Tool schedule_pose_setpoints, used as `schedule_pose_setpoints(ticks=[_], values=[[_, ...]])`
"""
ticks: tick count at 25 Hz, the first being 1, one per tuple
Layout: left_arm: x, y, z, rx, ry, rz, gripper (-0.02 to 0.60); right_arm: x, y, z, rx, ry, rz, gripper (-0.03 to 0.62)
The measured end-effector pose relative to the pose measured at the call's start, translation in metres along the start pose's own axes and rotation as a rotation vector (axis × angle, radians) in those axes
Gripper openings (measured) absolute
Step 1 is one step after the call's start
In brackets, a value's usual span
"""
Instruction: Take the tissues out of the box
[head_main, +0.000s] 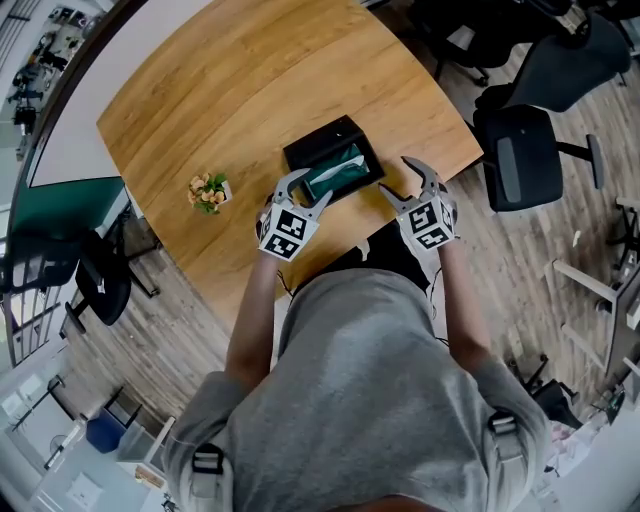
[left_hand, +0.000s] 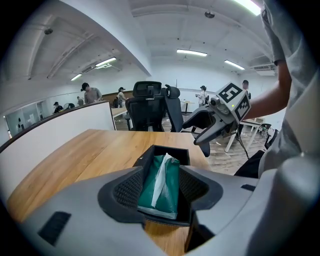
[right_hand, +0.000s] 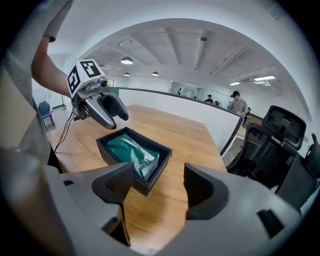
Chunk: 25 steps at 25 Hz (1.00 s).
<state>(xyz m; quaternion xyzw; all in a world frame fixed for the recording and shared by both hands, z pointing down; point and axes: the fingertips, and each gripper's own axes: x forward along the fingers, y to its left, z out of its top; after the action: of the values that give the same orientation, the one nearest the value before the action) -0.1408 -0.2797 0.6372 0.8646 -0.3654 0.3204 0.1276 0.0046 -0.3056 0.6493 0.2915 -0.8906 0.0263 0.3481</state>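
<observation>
A black open-topped box (head_main: 322, 141) stands near the front edge of the wooden table (head_main: 250, 80), with a green tissue pack (head_main: 338, 170) lying in it. My left gripper (head_main: 305, 188) is open at the box's near-left end. In the left gripper view its jaws stand wide on either side of the tissue pack (left_hand: 169, 185), where a white tissue (left_hand: 161, 172) sticks up from the slot. My right gripper (head_main: 402, 178) is open just right of the box, over bare wood. The right gripper view shows the box (right_hand: 155, 172) ahead and to the left, apart from the jaws.
A small pot of flowers (head_main: 208, 190) sits left of the box. Black office chairs (head_main: 525, 150) stand on the floor beyond the table's right edge. A white partition (right_hand: 200, 117) borders the far side. People stand in the background.
</observation>
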Motion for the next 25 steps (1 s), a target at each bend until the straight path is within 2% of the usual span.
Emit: schedule_pose_setpoints(ticks=[19, 25], values=[[0.067, -0.009, -0.027, 0.095, 0.158, -0.077, 0.238, 0.020, -0.007, -0.021, 0.025, 0.027, 0.069, 0.321], [0.071, -0.006, -0.030, 0.128, 0.200, -0.064, 0.179, 0.022, -0.009, -0.025, 0.031, 0.031, 0.073, 0.310]])
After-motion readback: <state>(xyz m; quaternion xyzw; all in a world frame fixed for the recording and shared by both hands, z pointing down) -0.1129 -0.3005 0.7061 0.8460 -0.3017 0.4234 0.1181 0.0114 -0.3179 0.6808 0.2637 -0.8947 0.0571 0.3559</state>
